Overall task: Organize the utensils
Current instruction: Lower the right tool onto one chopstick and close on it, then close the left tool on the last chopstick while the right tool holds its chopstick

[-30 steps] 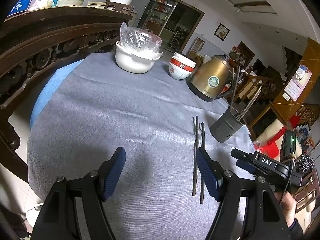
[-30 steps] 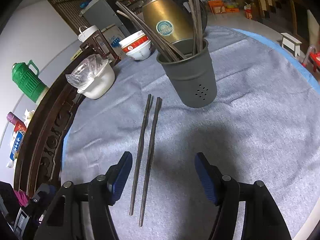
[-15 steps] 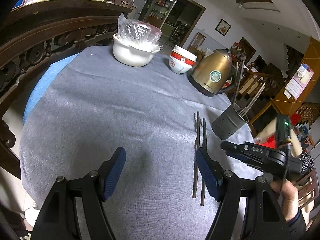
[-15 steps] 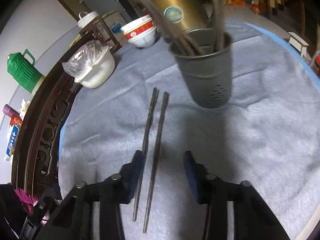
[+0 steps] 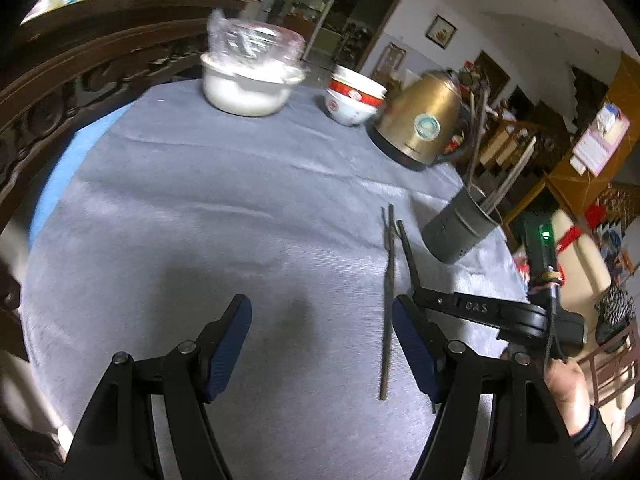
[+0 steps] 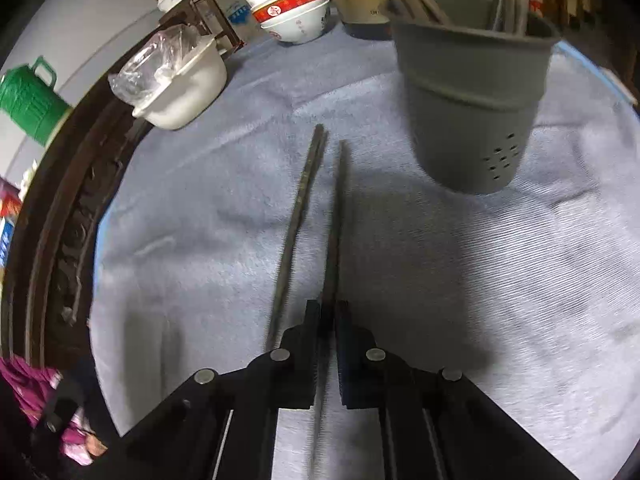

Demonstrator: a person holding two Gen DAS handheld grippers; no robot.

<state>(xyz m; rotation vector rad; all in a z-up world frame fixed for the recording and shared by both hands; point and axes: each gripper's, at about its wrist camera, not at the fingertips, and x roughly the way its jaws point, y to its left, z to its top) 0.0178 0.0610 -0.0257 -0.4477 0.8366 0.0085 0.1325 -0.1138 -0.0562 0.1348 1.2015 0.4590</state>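
Note:
Two dark chopsticks lie side by side on the grey cloth. My right gripper (image 6: 328,312) is shut on the right chopstick (image 6: 335,216) near its near end; its far tip looks slightly raised in the left wrist view (image 5: 407,248). The left chopstick (image 6: 298,220) lies flat beside it and shows in the left wrist view (image 5: 389,292). A grey utensil holder (image 6: 472,92) with several chopsticks stands just beyond to the right, and shows in the left wrist view (image 5: 460,228). My left gripper (image 5: 322,344) is open and empty, left of the chopsticks.
A gold kettle (image 5: 420,120), stacked red-and-white bowls (image 5: 354,98) and a white pot covered with plastic (image 5: 250,80) stand at the far side of the table. A carved dark wood rail (image 5: 80,76) runs along the left. The table edge (image 6: 600,76) is right of the holder.
My right gripper moved forward and down over the right chopstick and closed on it. My left gripper stayed open and shifted slightly forward.

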